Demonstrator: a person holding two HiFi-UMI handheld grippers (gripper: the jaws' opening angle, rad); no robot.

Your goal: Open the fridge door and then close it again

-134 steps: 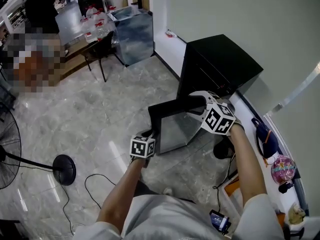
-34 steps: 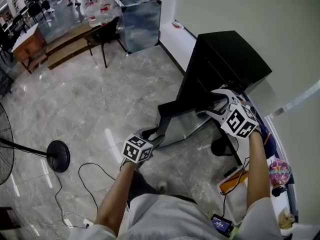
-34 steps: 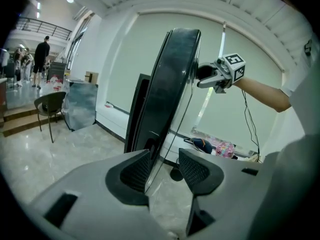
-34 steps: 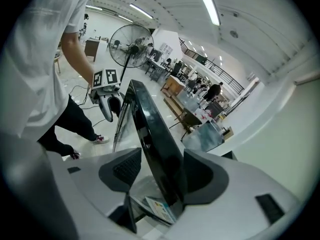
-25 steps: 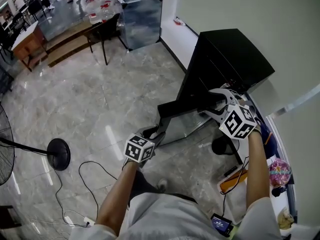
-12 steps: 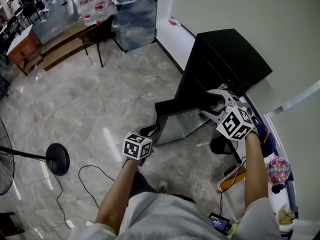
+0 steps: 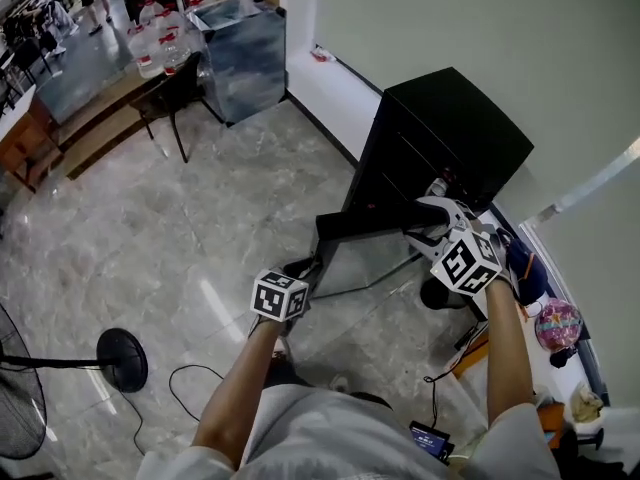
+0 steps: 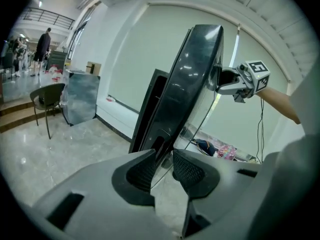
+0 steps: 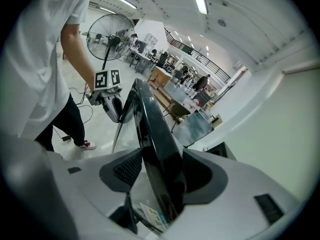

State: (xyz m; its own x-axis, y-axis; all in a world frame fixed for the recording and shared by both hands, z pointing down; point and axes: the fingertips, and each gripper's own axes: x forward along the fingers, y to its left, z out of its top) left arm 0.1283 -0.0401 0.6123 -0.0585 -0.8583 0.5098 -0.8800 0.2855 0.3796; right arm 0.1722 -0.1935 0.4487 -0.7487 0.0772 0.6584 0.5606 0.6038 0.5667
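Observation:
The black fridge (image 7: 440, 138) stands against the wall with its door (image 7: 365, 253) swung wide open toward me. My left gripper (image 7: 305, 268) is at the door's free edge. In the left gripper view that thin edge (image 8: 192, 84) runs between the jaws of my left gripper (image 8: 164, 166), which are shut on it. My right gripper (image 7: 425, 218) grips the door's top edge near the fridge body. In the right gripper view the thick black door (image 9: 155, 144) fills the gap of my right gripper (image 9: 160, 176), shut on it.
A floor fan's round base (image 7: 122, 360) and a loose cable (image 7: 200, 378) lie on the marble floor at the left. A chair (image 7: 170, 88) and a metal cabinet (image 7: 245, 58) stand at the back. Bags and toys (image 7: 555, 323) sit at the right by the wall.
My left gripper has closed on the door's free edge. Both hands have shifted a little with the door, and the head view has swung.

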